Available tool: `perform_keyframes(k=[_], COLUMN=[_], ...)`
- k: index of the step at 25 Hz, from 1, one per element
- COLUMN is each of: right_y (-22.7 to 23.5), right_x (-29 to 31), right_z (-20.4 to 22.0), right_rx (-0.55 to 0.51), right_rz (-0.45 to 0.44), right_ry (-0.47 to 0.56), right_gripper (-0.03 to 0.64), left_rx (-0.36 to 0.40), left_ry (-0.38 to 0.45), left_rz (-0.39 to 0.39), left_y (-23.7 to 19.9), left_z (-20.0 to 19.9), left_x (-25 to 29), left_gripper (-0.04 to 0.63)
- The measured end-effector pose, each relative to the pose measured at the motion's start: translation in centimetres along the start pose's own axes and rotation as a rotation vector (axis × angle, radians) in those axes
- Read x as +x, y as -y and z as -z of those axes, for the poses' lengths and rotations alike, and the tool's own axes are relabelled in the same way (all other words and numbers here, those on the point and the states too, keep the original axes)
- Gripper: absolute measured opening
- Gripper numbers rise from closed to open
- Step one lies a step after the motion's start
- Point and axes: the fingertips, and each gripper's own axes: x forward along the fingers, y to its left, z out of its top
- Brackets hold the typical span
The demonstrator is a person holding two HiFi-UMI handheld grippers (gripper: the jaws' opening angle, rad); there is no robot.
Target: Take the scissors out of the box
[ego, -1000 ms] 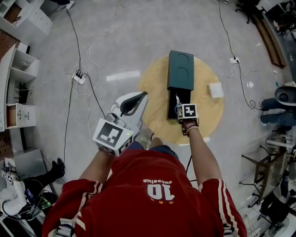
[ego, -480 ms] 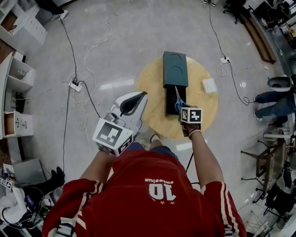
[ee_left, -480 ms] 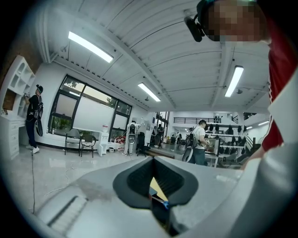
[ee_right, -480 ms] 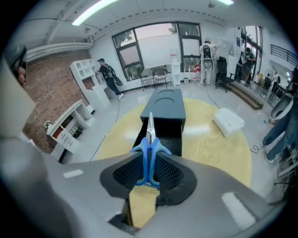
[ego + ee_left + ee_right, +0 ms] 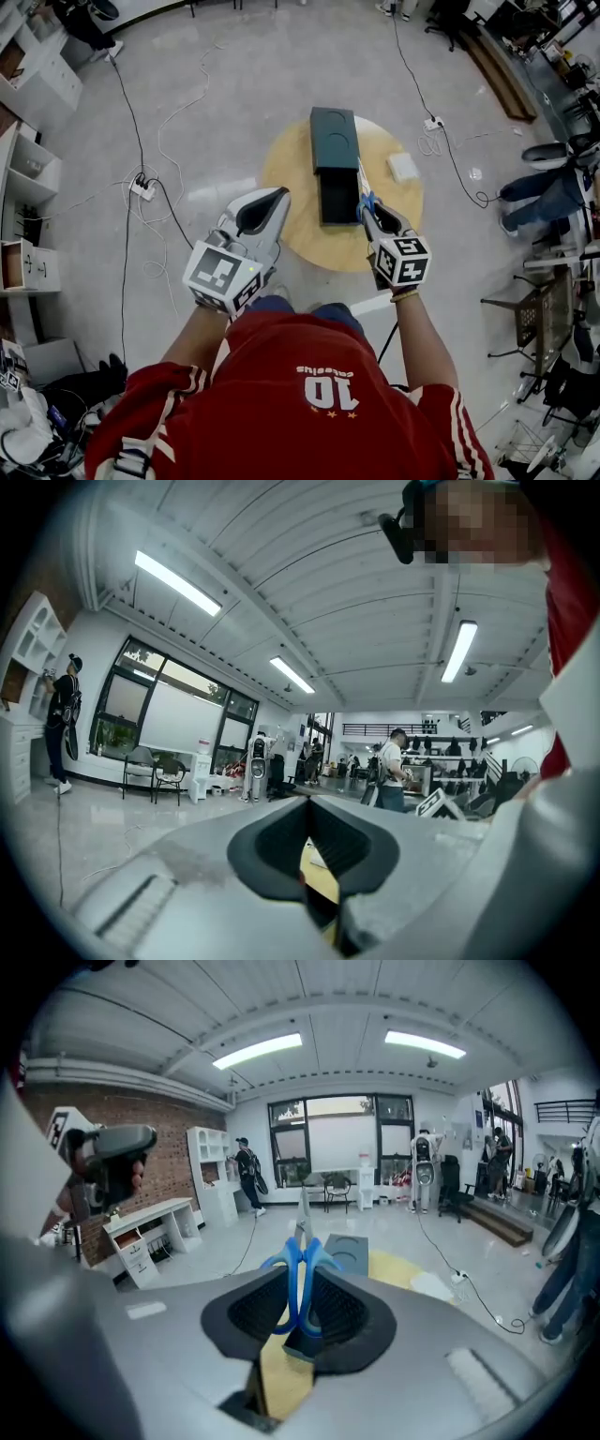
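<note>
My right fingers (image 5: 246, 1316) are closed tight on the blue handles of the scissors (image 5: 298, 1265), whose silver blades lie together and point away from me. Since half a second ago I have lifted them higher and toward me, so the scissors (image 5: 365, 192) now hang clear of the box (image 5: 333, 141), just right of its pulled-out drawer (image 5: 337, 199), over the counter (image 5: 286, 220). The dark green box runs from the far edge to the middle. My left fingers (image 5: 262, 850) are nearly together, holding nothing, above the near left edge.
</note>
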Motion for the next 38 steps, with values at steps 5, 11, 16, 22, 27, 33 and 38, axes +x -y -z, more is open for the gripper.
perform_keyframes(k=[5, 11, 16, 22, 27, 33, 38], right_y=[-2.3, -2.9, -3.3, -3.9, -4.3, -4.8, -5.0], right_x=[-6.3, -15.2, -22.9, -28.9, -31.8, -33.7, -35.0], right_z=[-4.3, -5.5, -4.1, -2.9, -2.8, -2.4, -2.8], right_rx=[-0.021, 0.001, 0.005, 0.019, 0.008, 0.004, -0.018], right_rz=[-0.027, -0.043, -0.045, -0.032, -0.032, -0.013, -0.010], right_ry=[0.150, 0.258, 0.345, 0.415, 0.449, 0.477, 0.498], right_gripper=[0.090, 0.091, 0.091, 0.089, 0.089, 0.087, 0.087], left_rx=[0.012, 0.029, 0.059, 0.086, 0.103, 0.113, 0.122], left_ry=[0.007, 0.017, 0.028, 0.045, 0.054, 0.056, 0.064], left_rz=[-0.005, -0.014, -0.013, -0.020, -0.031, -0.032, -0.023], left_y=[2.6, 8.3, 13.8, 18.4, 20.6, 22.5, 23.9], left_z=[-0.3, -1.2, -1.3, -1.3, -1.6, -1.5, -1.7], left_x=[-1.1, -2.1, -3.4, -5.7, -7.1, -7.9, -8.0], left_gripper=[0.003, 0.003, 0.003, 0.003, 0.003, 0.003, 0.003])
